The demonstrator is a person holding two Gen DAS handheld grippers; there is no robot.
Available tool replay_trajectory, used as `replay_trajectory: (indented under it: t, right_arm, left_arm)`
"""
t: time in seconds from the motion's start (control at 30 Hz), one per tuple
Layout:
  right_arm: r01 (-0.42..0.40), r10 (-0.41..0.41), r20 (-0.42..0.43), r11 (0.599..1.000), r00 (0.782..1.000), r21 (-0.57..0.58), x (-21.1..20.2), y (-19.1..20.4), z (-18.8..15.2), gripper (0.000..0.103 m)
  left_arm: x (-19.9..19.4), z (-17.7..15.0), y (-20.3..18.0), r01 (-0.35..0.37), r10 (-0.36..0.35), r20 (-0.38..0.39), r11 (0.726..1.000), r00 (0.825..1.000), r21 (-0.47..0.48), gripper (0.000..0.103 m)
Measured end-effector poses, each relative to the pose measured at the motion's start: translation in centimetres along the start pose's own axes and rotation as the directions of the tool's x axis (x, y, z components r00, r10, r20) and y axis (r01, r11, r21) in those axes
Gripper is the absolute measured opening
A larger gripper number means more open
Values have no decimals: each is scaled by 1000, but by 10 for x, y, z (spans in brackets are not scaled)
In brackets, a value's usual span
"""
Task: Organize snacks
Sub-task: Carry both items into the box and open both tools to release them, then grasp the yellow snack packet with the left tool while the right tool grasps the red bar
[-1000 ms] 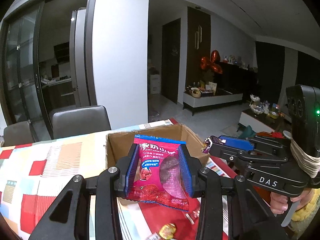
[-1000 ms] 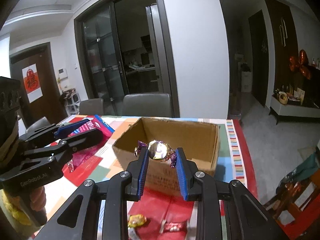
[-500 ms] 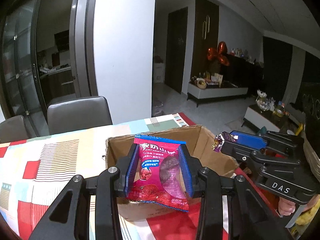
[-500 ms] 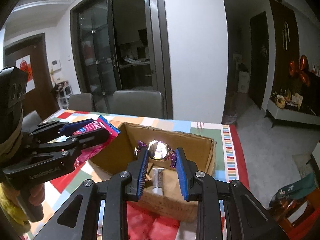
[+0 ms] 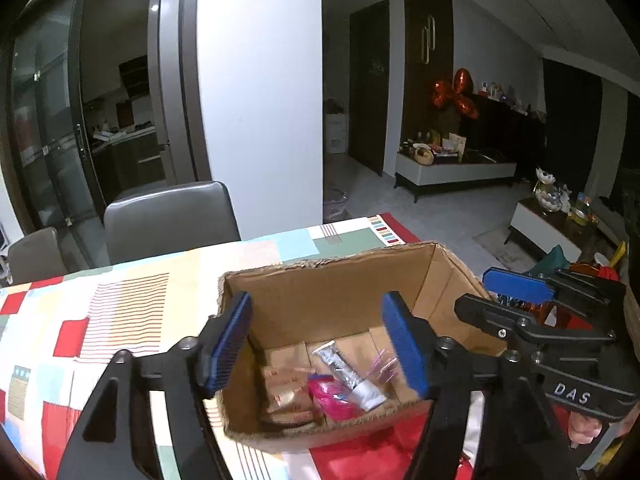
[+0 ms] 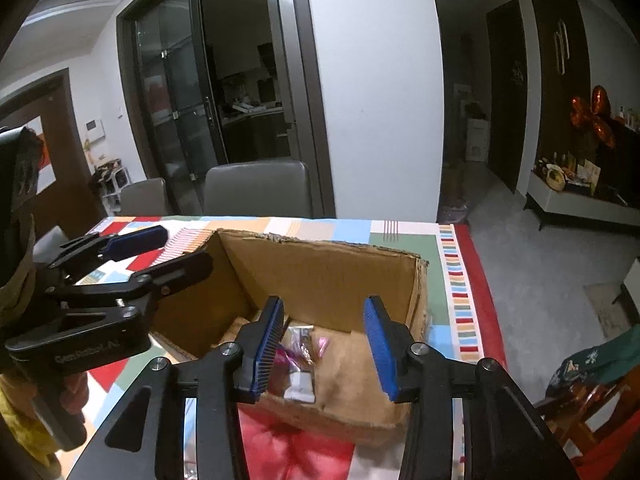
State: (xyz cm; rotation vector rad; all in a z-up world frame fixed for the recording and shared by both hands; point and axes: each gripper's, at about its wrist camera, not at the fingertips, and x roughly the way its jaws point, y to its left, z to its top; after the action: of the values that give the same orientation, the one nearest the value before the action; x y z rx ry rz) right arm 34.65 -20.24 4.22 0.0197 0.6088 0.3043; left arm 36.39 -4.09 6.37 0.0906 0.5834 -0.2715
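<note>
Now the left gripper (image 5: 316, 340) hung with its blue-padded jaws spread wide and nothing between them, poised over the near edge of the cardboard box (image 5: 332, 276). Beside it, the right gripper (image 6: 326, 344) was likewise spread apart and empty, above the same box's near wall. Down on the box floor lay the snacks: a pink hawthorn packet (image 5: 332, 396), a silver-and-white wrapped bar (image 5: 352, 376) touching it, a purple-tinged foil candy (image 5: 382, 366) just beside the bar, and tan wrapped biscuits (image 5: 286, 390) to the left. From the right wrist view the bar (image 6: 302, 382) and the candy (image 6: 308, 344) showed between the fingers. The box stood on a table under a patchwork tablecloth (image 5: 120, 300), with grey chairs (image 5: 172, 216) behind it
</note>
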Motion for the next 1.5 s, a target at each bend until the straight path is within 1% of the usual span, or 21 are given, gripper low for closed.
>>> replay_trajectory:
  t: [0.03, 0.13, 0.23, 0.37, 0.43, 0.6, 0.67, 0.7, 0.83, 1.03, 1.17, 1.37, 1.5]
  right_arm:
    - [2, -2, 2, 1000, 1000, -1, -3, 1, -1, 45]
    - [8, -7, 16, 1000, 1000, -14, -15, 5, -8, 52]
    - [-7, 7, 20, 1000, 1000, -25, -26, 9, -16, 53]
    - [-33, 34, 17, 999, 999, -27, -41, 13, -28, 53]
    - [-36, 37, 13, 999, 999, -30, -47, 16, -37, 59]
    - [-28, 28, 6, 999, 1000, -40, -58, 19, -56, 59]
    - [-25, 25, 0, 999, 1000, -38, -61, 20, -65, 61]
    - [-25, 25, -4, 999, 1000, -37, -62, 20, -67, 64]
    - [-27, 26, -14, 999, 1000, -30, -64, 21, -84, 65]
    - [-39, 38, -76, 999, 996, -20, -57, 20, -110, 68]
    - [-40, 37, -118, 999, 992, -23, -50, 18, -126, 68]
    - [-62, 55, -198, 998, 979, -29, -34, 18, -149, 68]
    - [-69, 63, -266, 998, 962, -13, -17, 14, -162, 68]
  left_arm:
    - [-3, -1, 0, -1, 1, 4, 1000, 1000, -1, 77]
    - [-21, -8, -4, -13, 13, 20, 1000, 1000, 14, 78]
    - [-34, -15, -5, -7, 6, 26, 1000, 1000, 24, 78]
    - [-56, -26, -12, 20, -22, 41, 999, 999, 38, 78]
    - [-66, -32, -14, 31, -32, 50, 999, 998, 37, 78]
    - [-85, -51, -19, 36, -39, 60, 998, 997, 45, 78]
    - [-88, -59, -21, 36, -38, 53, 998, 998, 52, 78]
    - [-89, -62, -21, 38, -40, 49, 998, 998, 55, 78]
    - [-89, -74, -26, 42, -44, 24, 996, 999, 74, 78]
    - [-84, -101, -32, 52, -49, -35, 993, 998, 103, 78]
    - [-77, -114, -36, 63, -55, -69, 990, 996, 124, 78]
    - [-63, -137, -41, 95, -76, -137, 987, 988, 133, 78]
    - [-49, -149, -41, 110, -84, -194, 986, 977, 128, 78]
